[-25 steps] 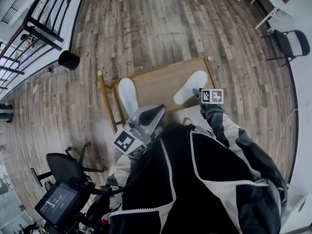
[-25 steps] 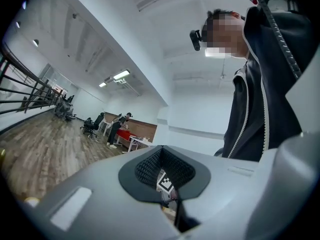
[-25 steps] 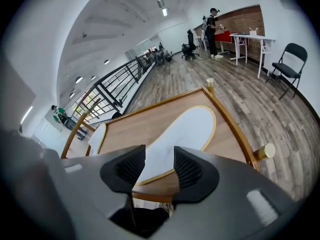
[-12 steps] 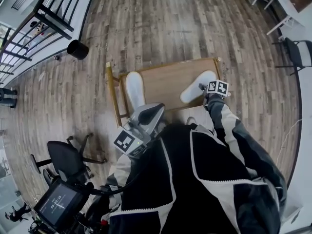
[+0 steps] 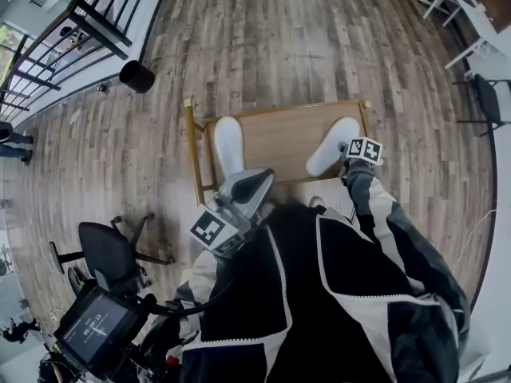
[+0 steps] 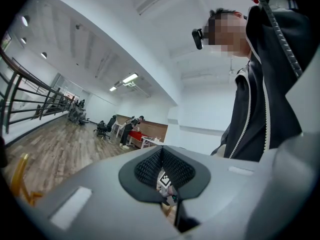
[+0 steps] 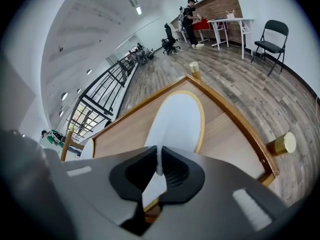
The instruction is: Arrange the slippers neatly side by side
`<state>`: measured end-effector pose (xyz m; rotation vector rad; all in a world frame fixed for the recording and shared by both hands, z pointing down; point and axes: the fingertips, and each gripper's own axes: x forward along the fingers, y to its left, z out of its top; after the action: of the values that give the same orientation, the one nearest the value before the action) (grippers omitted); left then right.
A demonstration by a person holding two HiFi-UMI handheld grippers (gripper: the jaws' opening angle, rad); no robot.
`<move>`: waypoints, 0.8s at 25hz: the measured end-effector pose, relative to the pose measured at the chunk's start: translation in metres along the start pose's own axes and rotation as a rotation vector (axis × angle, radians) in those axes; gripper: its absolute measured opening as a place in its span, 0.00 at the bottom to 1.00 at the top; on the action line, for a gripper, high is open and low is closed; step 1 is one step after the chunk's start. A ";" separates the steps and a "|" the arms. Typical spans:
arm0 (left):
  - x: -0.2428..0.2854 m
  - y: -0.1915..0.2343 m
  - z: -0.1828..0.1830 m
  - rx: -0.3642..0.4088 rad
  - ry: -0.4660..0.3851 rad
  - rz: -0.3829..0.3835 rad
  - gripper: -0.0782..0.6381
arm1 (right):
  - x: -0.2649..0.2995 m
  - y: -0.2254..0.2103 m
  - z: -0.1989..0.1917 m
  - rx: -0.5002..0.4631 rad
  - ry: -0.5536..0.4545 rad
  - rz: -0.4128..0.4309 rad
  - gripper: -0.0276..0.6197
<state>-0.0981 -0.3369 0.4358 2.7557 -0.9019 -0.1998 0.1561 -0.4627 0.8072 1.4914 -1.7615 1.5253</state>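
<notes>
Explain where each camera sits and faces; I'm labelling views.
Head view: on the head, steeply down at table, left slipper, right slipper; jacket, left gripper, right gripper show.
Left gripper view: on shut left gripper, facing up at jacket, ceiling.
Right gripper view: on right gripper, jaws closing on right slipper's edge.
Head and right gripper views share the right slipper.

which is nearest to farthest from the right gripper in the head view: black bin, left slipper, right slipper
1. right slipper, right side of the table, between the right gripper's closing jaws
2. left slipper, table's left edge
3. black bin, on the floor, far left
</notes>
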 end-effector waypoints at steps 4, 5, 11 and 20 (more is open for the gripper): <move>0.003 0.001 0.003 -0.006 -0.006 -0.007 0.14 | -0.011 0.028 0.011 -0.065 -0.042 0.058 0.08; 0.002 0.001 0.003 -0.010 -0.010 -0.004 0.14 | -0.015 0.041 0.012 -0.099 -0.057 0.081 0.08; 0.000 0.008 -0.001 -0.036 -0.017 0.018 0.14 | -0.055 0.142 0.024 -0.321 -0.160 0.287 0.08; -0.011 0.019 -0.005 -0.016 -0.021 0.058 0.14 | -0.182 0.274 0.010 -0.643 -0.396 0.650 0.08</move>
<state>-0.1165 -0.3445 0.4462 2.7132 -0.9799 -0.2246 -0.0099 -0.4284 0.5252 0.9680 -2.8109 0.7366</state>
